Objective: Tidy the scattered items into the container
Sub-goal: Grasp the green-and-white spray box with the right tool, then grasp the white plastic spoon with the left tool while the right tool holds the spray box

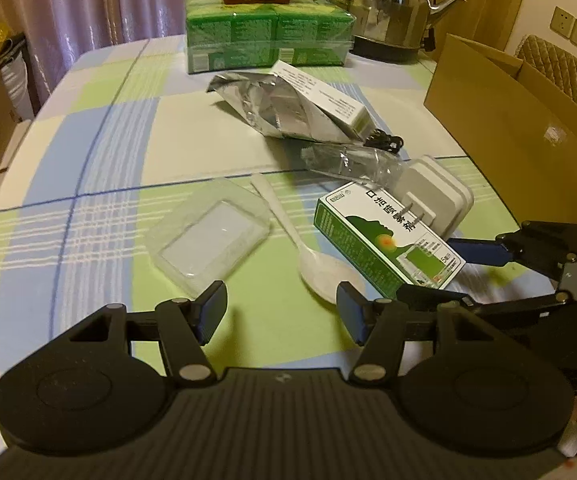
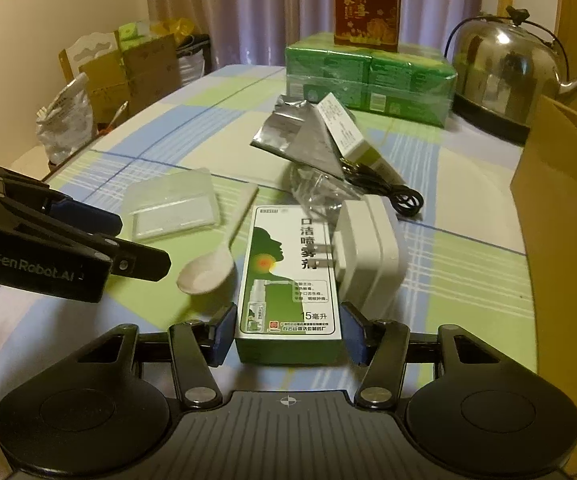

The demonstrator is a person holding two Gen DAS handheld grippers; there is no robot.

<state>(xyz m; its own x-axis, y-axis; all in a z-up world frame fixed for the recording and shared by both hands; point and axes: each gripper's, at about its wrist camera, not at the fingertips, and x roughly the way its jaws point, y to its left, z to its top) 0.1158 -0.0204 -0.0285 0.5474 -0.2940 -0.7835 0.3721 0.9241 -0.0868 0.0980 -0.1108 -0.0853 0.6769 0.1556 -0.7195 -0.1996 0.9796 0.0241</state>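
Two jaws, right gripper [image 2: 288, 334]: spread, flanking the near end of the spray box [image 2: 288, 280], pads just beside its sides.
Box axis: runs straight away from the jaws, flat on the counter [image 2: 468, 200].
Left gripper [image 1: 280, 312]: spread, empty, over the spoon [image 1: 324, 272].
Container: cardboard box [image 2: 560, 200], right.
Writing: "口洁喷雾剂", "15毫升"; "GenRobot.AI".

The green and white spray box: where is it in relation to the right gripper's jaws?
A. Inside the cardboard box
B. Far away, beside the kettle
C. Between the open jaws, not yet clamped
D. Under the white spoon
C: in the right wrist view the green and white spray box lies on the table with its near end between the open jaws of the right gripper, small gaps showing on both sides.
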